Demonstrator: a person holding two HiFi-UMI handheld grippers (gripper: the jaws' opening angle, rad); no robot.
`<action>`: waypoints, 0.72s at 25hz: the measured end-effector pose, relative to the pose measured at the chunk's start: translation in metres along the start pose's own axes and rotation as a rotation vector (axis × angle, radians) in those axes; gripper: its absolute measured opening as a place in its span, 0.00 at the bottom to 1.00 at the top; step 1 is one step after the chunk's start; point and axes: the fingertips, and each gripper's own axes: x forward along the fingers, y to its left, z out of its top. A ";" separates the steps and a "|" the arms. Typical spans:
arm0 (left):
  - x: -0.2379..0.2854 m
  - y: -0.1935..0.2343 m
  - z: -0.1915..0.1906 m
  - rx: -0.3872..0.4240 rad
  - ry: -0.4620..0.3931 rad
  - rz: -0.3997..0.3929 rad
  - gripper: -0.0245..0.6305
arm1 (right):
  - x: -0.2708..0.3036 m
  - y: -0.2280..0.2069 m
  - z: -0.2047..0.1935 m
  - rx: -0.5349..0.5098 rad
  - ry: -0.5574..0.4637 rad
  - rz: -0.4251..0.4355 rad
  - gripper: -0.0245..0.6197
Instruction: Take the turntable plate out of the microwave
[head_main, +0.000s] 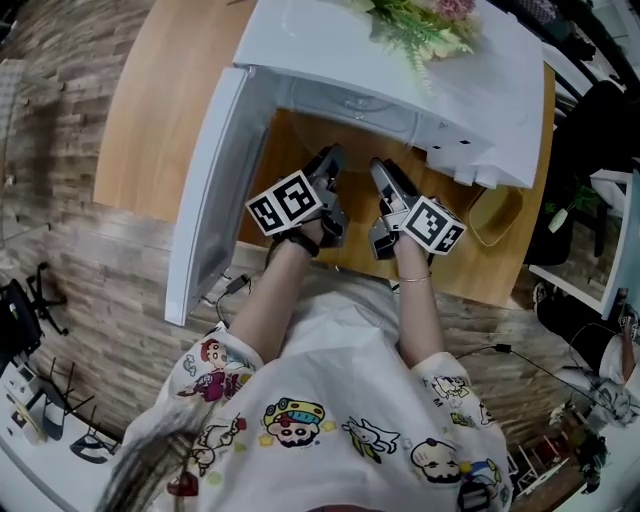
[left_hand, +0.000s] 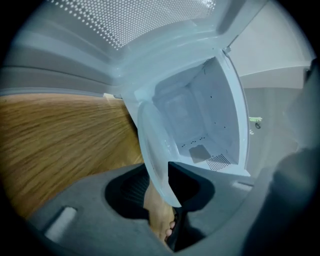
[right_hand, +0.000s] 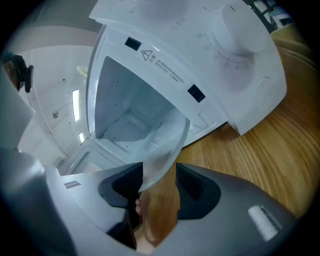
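The clear glass turntable plate (head_main: 355, 112) sits at the mouth of the white microwave (head_main: 400, 60), whose door (head_main: 205, 200) is swung wide to the left. My left gripper (head_main: 330, 162) and right gripper (head_main: 384, 172) reach in side by side from the front. In the left gripper view the plate's rim (left_hand: 155, 150) passes between the left gripper's (left_hand: 155, 172) spread jaws, with a gap on one side. In the right gripper view the plate's (right_hand: 161, 147) edge hangs between the right gripper's (right_hand: 159, 172) wide jaws, and the pads do not press on it. Both are open.
The microwave stands on a wooden table (head_main: 170, 90) with artificial flowers (head_main: 425, 25) on its top. Its empty white cavity (left_hand: 200, 120) faces me, and a dial knob (right_hand: 240, 35) is on the control panel. The perforated door (left_hand: 150, 30) looms beside the left gripper. Cables lie on the floor.
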 end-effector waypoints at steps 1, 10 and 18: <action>0.002 0.000 0.003 -0.001 -0.005 0.002 0.21 | 0.003 0.000 0.001 0.014 -0.003 0.006 0.35; 0.019 0.002 0.021 0.001 -0.025 0.010 0.21 | 0.023 0.000 0.010 0.127 -0.052 0.036 0.33; 0.025 0.002 0.028 -0.018 -0.036 0.000 0.20 | 0.037 0.000 0.023 0.228 -0.117 0.054 0.31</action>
